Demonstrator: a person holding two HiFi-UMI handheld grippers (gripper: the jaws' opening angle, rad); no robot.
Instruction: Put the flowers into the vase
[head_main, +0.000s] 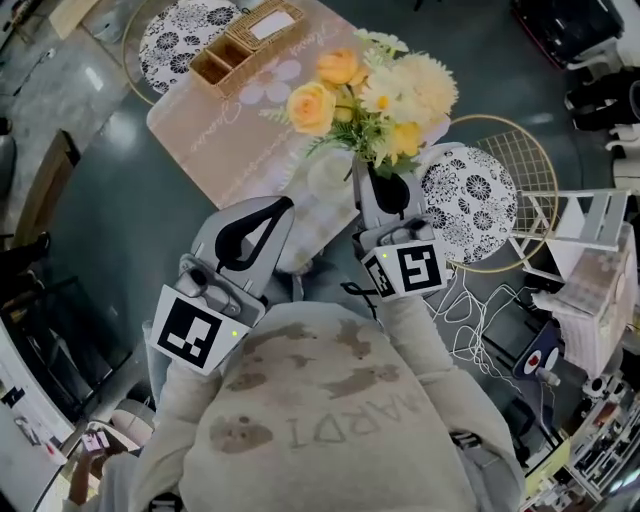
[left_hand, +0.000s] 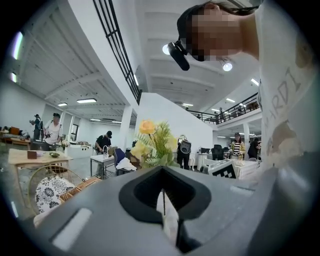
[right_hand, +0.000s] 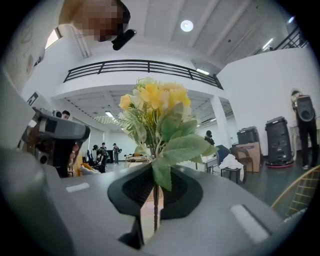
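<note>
On a pink-clothed table (head_main: 200, 140), a pale vase (head_main: 322, 190) is seen just beside the left gripper (head_main: 287, 205) (jaws nearly together, grip unclear). Yellow flowers (head_main: 370, 95) are pinched by the stem in the right gripper (head_main: 380, 175), beside the vase.

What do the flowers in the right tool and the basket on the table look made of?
Flowers: probably artificial. The petals look like fabric, and the leaves look matte and stiff with uniform veins, on a thin straight stem.
Basket: tan wicker or rattan, with a visible weave. The exact fibre is unclear.
</note>
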